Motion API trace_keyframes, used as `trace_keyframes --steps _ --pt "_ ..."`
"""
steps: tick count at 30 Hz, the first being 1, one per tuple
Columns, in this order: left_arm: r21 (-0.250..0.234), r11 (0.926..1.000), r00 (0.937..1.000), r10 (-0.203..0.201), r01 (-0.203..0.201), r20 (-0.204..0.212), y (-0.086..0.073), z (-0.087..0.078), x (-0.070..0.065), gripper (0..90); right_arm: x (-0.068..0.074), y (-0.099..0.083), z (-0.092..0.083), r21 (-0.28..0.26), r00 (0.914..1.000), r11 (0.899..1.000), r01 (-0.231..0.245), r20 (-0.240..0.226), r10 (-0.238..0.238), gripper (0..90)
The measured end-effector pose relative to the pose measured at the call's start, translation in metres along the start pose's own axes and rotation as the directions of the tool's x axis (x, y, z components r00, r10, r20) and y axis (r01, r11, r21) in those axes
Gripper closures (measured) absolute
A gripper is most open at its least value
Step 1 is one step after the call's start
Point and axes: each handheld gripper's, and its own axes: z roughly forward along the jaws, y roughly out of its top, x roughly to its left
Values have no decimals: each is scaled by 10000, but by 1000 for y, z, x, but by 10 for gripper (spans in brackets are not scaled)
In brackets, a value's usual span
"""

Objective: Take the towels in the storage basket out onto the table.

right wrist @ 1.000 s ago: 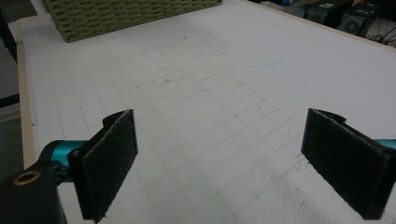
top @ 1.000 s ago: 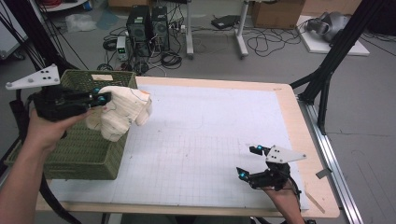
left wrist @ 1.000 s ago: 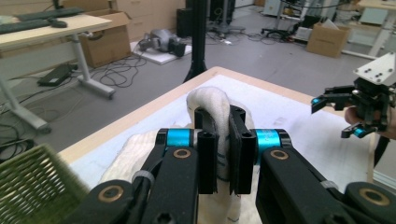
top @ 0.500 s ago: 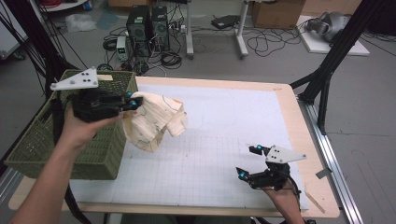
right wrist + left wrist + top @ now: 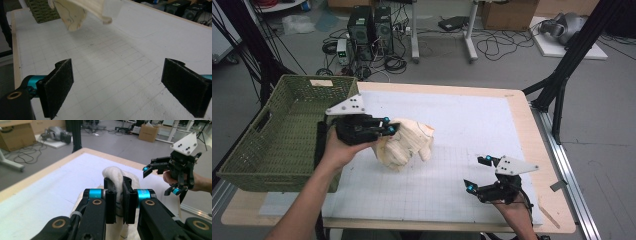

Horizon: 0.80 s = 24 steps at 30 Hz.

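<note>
Fingers of the left gripper (image 5: 388, 129) pinch a cream cloth (image 5: 408, 144) (bunched, long axis unclear) hanging above the table's (image 5: 472, 125) left half beside the green basket (image 5: 287, 130). Right gripper (image 5: 479, 174) rests near the front right corner, jaws spread wide with nothing between them.

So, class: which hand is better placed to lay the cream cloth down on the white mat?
Left. The left gripper is clamped on the cream cloth above the mat; the right gripper waits open, apart.
</note>
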Motion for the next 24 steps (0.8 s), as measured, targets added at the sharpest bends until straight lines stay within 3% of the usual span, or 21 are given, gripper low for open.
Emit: trace_keyframes --steps 11,18,20,24 --pt "436 9981 9990 -441 439 21 -34 52 1 828 1 1 2 43 10000 10000 46 -71 -45 100" --pt "832 9948 9974 -552 590 -472 -53 72 8 804 2 1 5 81 9999 9999 62 -114 -61 100" --pt "915 9918 9945 -835 890 -628 -60 77 13 799 3 2 6 98 9998 9999 121 -130 -120 100" --pt "1159 9870 9916 -1022 1110 -797 -69 84 18 791 3 2 8 125 9998 9998 127 -178 -124 100"
